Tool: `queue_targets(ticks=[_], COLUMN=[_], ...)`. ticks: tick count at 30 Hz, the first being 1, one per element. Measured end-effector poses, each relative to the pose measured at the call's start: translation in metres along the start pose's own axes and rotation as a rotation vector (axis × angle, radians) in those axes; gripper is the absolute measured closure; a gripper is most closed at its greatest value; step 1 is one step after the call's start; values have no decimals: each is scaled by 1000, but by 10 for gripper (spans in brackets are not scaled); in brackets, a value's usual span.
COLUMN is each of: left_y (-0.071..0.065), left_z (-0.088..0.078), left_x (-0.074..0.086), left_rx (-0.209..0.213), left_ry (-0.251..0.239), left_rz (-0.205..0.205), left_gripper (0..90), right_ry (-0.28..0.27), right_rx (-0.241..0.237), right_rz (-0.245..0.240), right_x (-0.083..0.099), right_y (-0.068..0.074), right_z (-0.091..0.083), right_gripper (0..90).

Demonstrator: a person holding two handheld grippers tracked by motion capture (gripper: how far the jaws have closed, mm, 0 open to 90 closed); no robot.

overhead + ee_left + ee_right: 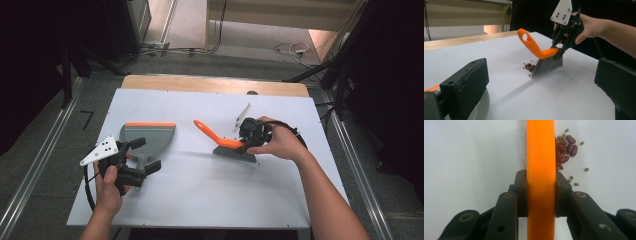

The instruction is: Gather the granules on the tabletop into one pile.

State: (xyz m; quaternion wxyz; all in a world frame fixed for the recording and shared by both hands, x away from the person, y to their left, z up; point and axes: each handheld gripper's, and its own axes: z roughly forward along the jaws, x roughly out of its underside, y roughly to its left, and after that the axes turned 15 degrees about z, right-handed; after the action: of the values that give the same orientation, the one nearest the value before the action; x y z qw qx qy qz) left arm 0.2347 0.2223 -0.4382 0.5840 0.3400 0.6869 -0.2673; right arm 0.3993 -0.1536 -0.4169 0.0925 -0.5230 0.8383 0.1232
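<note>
A white counter (200, 195) carries the work, with grey floor and cables beyond its far wooden edge; nearest the person, the left tool (142, 155) hangs low over the counter's near left part with its jaws spread and nothing between them; just beyond its jaws lies a grey dustpan (150, 134) with an orange lip, the pan's handle reaching back under the tool; further off to the right, the right tool (246, 145) pinches the orange back of a hand brush (541, 53), one jaw pressed on each side; the brush's grey bristles (547, 67) rest on the counter below that tool; its looped handle slants up and away from the tool towards the dustpan; touching the bristles, on the side away from the right hand (280, 142), lies a small heap of red beans (565, 147) with a few green ones scattered about.
</note>
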Motion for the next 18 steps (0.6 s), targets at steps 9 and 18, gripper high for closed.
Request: queue_targets(ticks=[9,18], left_y=[0,-1], left_z=[-1,1], left_x=[-1,-1], left_rx=[-1,4], left_ry=[-3,1], left_rz=[-3,0], left_gripper=[3,3], right_ry=[-133,-140], right_rx=[142,394], right_rz=[168,351], right_x=[14,31], right_y=[-15,-32], right_z=[-30,-8], right_gripper=[680,680])
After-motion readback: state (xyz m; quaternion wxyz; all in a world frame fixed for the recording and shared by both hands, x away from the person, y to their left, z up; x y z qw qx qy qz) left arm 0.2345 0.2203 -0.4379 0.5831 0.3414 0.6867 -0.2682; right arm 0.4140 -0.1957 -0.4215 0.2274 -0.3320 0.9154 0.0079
